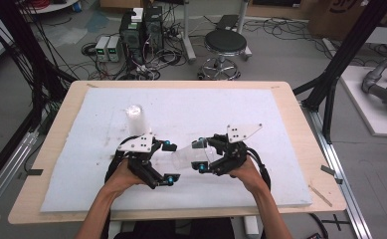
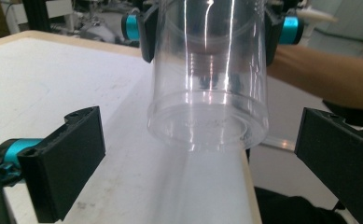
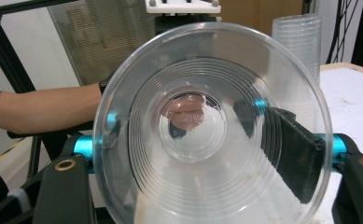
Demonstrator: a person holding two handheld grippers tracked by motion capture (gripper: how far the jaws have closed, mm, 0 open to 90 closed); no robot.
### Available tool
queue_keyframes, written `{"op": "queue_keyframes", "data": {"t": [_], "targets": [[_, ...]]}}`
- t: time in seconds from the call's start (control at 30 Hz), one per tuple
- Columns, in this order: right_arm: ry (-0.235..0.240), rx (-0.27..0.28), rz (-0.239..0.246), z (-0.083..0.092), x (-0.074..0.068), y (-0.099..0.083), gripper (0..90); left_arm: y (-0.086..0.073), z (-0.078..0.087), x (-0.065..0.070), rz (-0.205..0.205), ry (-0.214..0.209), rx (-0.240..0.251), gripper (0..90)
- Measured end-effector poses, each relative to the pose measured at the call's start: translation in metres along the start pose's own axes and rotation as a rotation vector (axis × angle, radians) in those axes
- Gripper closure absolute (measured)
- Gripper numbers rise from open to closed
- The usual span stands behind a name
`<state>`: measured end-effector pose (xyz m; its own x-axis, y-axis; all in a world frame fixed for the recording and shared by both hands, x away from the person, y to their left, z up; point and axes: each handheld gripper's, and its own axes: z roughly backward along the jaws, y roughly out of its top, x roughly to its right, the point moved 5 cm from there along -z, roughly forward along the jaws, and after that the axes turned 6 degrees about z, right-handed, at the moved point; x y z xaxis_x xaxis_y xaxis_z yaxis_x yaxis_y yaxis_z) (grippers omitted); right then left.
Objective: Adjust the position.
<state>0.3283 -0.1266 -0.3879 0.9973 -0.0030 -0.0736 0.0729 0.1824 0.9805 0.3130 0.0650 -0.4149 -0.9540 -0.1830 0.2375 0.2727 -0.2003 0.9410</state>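
Note:
A clear plastic cup (image 1: pixel 188 155) lies on its side in the air between the two grippers. My right gripper (image 1: pixel 199 155) is shut on it near the rim. In the right gripper view the cup's open mouth (image 3: pixel 212 126) faces the camera, with a black pad (image 3: pixel 296 149) pressed on its wall. My left gripper (image 1: pixel 169 162) is open. In the left gripper view its jaws stand wide on either side of the cup's base (image 2: pixel 207 126) without touching it. A stack of clear cups (image 1: pixel 135 119) stands upright just beyond the left gripper.
A white foam mat (image 1: pixel 231 109) covers the wooden table (image 1: pixel 300 119). On the floor beyond the far edge are a black stool (image 1: pixel 224 45), computer cases (image 1: pixel 141 30) and loose cables. Black frame posts (image 1: pixel 340 64) rise at the right.

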Motion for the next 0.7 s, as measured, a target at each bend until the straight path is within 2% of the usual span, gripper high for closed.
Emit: {"op": "queue_keyframes", "data": {"t": [0.07,0.1,0.13,0.2,0.23,0.27,0.33,0.43,0.53,0.6,0.63,0.7], "targets": [[-0.010,-0.011,-0.002,0.001,0.001,0.000,29.3,-0.002,0.004,0.000,-0.001,0.032,-0.043,1.7],[-0.017,-0.017,0.003,0.002,0.001,0.000,29.3,-0.005,0.008,0.000,-0.006,0.061,-0.081,1.7],[-0.031,-0.025,0.009,0.003,0.003,0.001,29.2,-0.007,0.012,0.000,0.004,0.093,-0.112,1.7],[-0.052,-0.052,0.007,0.006,0.005,0.002,29.2,-0.011,0.018,0.000,0.019,0.125,-0.152,1.8],[-0.061,-0.065,0.004,0.007,0.006,0.002,29.2,-0.016,0.024,0.000,0.029,0.159,-0.184,1.9],[-0.089,-0.091,0.010,0.008,0.008,0.003,29.3,-0.020,0.029,-0.001,0.036,0.186,-0.204,2.3],[-0.114,-0.130,0.009,0.010,0.012,0.003,29.3,-0.027,0.038,-0.002,0.035,0.221,-0.227,2.3],[-0.166,-0.203,-0.006,0.011,0.018,0.004,29.2,-0.039,0.056,-0.005,0.063,0.284,-0.229,2.3],[-0.191,-0.260,-0.011,0.011,0.023,0.004,29.3,-0.049,0.071,-0.011,0.088,0.348,-0.210,2.3],[-0.210,-0.302,-0.011,0.011,0.027,0.005,29.3,-0.057,0.081,-0.015,0.109,0.404,-0.189,2.4],[-0.216,-0.325,-0.012,0.010,0.028,0.005,29.3,-0.061,0.086,-0.017,0.133,0.428,-0.162,2.3],[-0.227,-0.368,-0.008,0.008,0.032,0.006,29.4,-0.066,0.093,-0.021,0.148,0.468,-0.136,2.3]]}}
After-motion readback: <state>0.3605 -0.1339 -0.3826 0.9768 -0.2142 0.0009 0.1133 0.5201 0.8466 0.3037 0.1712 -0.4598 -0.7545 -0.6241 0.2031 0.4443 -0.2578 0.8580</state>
